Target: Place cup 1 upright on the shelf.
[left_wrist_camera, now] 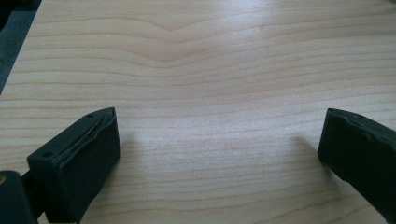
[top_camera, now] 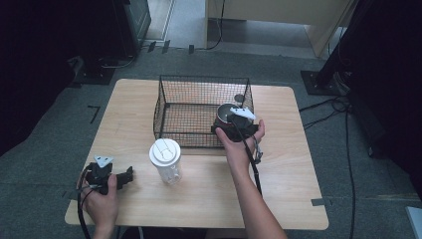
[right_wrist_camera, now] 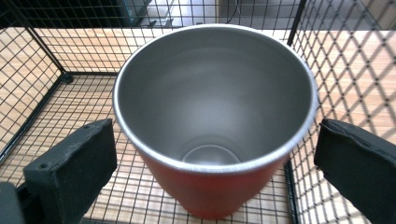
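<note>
cup (right_wrist_camera: 215, 140): one, red outside, steel inside, upright in the wire basket (top_camera: 169, 97) at its 4 o'clock corner | my right hand-held gripper (right_wrist_camera: 212, 163): jaws wide, clear of the cup, so placing looks done | lidded jar (top_camera: 165, 159): one, on worktop (top_camera: 278, 169) at basket's 6 o'clock, left to do | my left hand-held gripper (left_wrist_camera: 219, 149): wide, empty

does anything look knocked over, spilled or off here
Nothing stands out. The red cup stands upright and empty in the wire basket, the right tongs open around it. The lidded clear cup stands upright on the table.
</note>
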